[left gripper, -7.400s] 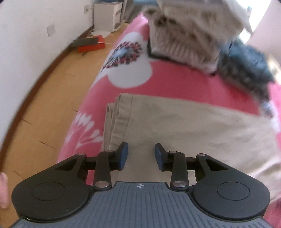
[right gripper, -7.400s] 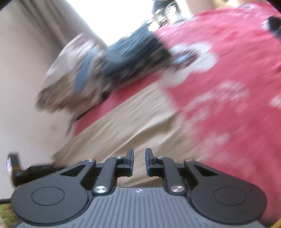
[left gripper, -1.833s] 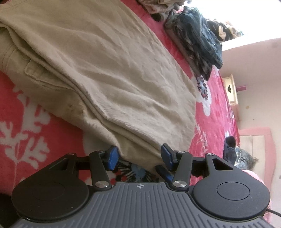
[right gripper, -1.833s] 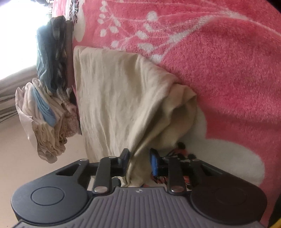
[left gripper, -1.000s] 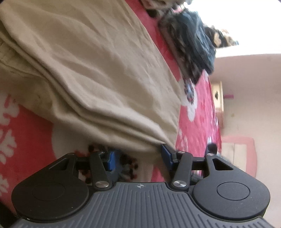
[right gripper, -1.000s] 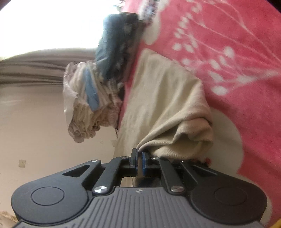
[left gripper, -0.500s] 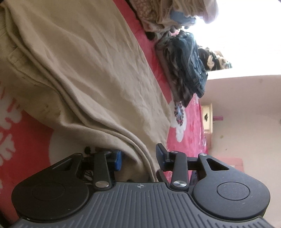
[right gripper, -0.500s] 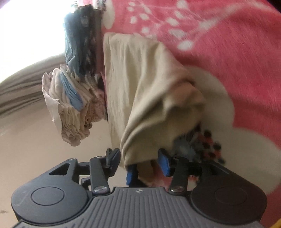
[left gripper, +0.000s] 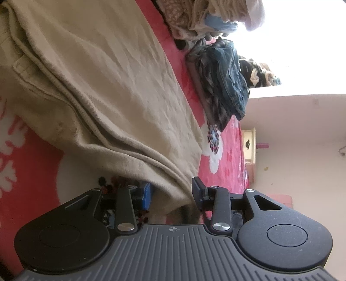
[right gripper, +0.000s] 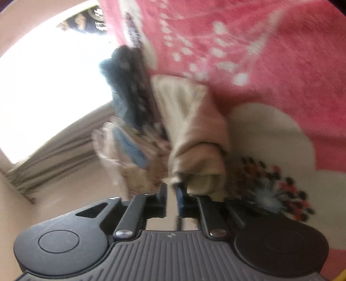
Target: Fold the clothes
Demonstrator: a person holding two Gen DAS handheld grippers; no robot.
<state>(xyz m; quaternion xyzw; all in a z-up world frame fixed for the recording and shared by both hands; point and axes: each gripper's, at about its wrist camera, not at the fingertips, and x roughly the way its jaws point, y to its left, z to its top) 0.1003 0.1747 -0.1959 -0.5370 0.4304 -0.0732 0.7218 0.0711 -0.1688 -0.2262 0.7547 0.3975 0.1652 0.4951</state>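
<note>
My left gripper grasps the khaki trousers' edge at six o'clock; my right gripper sits clenched, fabric bunched at one o'clock, pinch unclear.

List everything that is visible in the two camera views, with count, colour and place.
beige trousers: one, beige, spread on the blanket.
blanket: one, red-pink with white flowers, under all the clothes.
dark clothes pile: one, blue denim and dark check, beyond the trousers.
light clothes pile: one, cream and pale blue, next to the dark pile.
small cabinet: one, cream, by the far wall.
curtain: one, grey-beige, beside the bright window.
left tool: one, black with blue pads, closed on the trousers' edge.
right tool: one, black, shut at the trousers' bunched corner; too blurred to tell if it pinches cloth.
</note>
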